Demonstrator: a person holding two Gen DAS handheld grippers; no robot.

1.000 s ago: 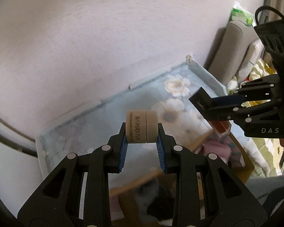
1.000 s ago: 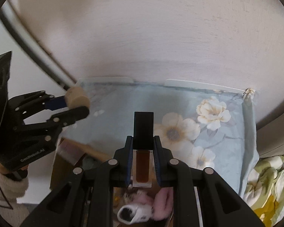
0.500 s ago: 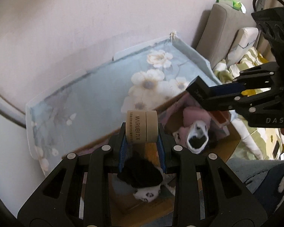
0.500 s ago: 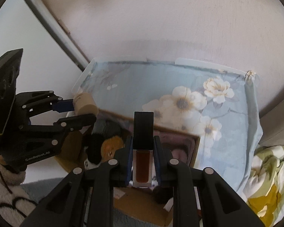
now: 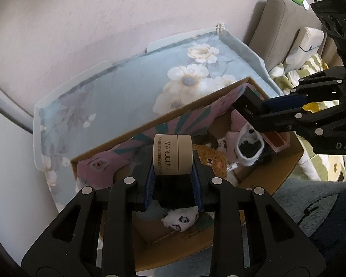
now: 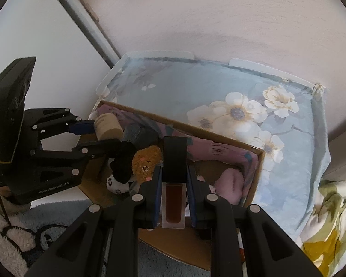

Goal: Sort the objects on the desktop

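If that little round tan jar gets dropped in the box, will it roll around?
Probably a little. The round tan jar is a short cylinder held on its side by the left hand-held gripper, so it could roll. The open cardboard box below holds soft socks and a fuzzy brown plush toy, which would likely cushion and stop it.

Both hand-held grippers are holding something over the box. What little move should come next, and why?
Probably lower both a bit further into the cardboard box before letting go. The left hand-held gripper clamps the beige jar above the black-and-white sock; the right hand-held gripper clamps the black-capped bottle over the box's open middle. Both look too high to release gently.
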